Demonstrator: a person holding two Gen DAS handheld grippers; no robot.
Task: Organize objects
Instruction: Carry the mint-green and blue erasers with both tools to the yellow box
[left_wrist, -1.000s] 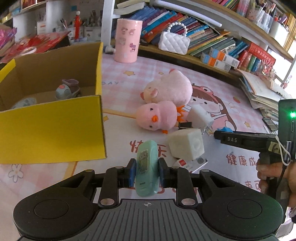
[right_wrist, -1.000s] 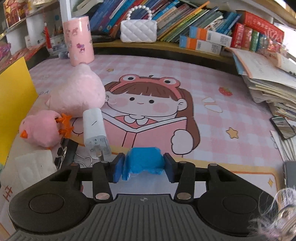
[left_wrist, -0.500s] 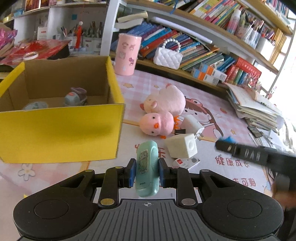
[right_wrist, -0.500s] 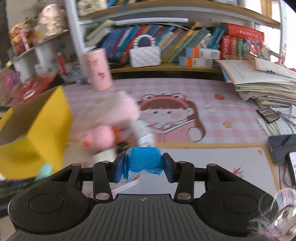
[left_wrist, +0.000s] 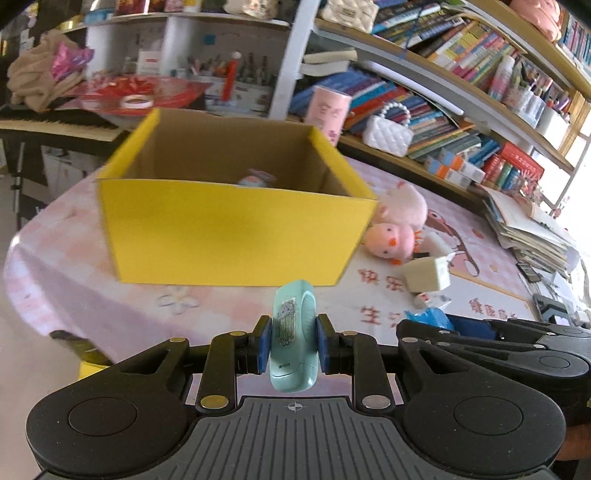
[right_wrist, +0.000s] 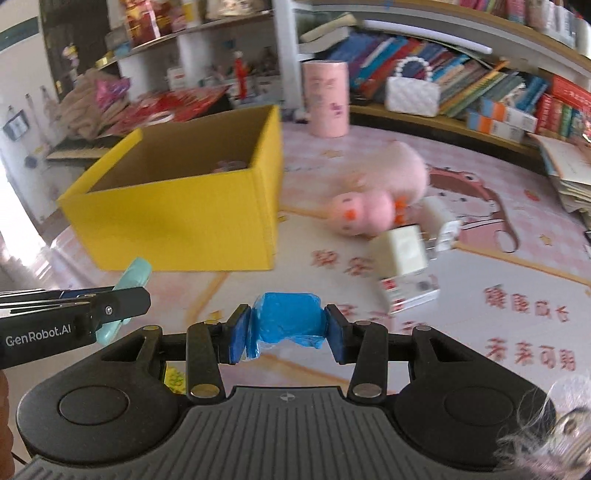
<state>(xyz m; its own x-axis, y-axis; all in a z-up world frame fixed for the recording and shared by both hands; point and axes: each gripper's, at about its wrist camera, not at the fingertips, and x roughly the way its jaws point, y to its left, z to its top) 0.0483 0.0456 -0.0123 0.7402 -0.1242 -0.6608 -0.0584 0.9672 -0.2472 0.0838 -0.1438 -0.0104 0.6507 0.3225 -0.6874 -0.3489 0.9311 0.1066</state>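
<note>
The yellow box (left_wrist: 229, 232) has its near wall hiding most of a small toy (left_wrist: 255, 180) inside; what kind of toy cannot be told. Right of the box, the pink plush chicks (right_wrist: 373, 199) are smeared by motion blur. The shelf books (right_wrist: 480, 85) behind the box have unreadable titles.

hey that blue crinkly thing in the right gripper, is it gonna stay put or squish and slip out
The blue wrapped packet looks soft: its wrapping is creased and bunched where the right gripper pinches it, so it probably squashes rather than resists. The glossy film may be slippery, so it could creep between the jaws. It seems light, and only its ends are pinched, so a jolt might loosen it.
</note>
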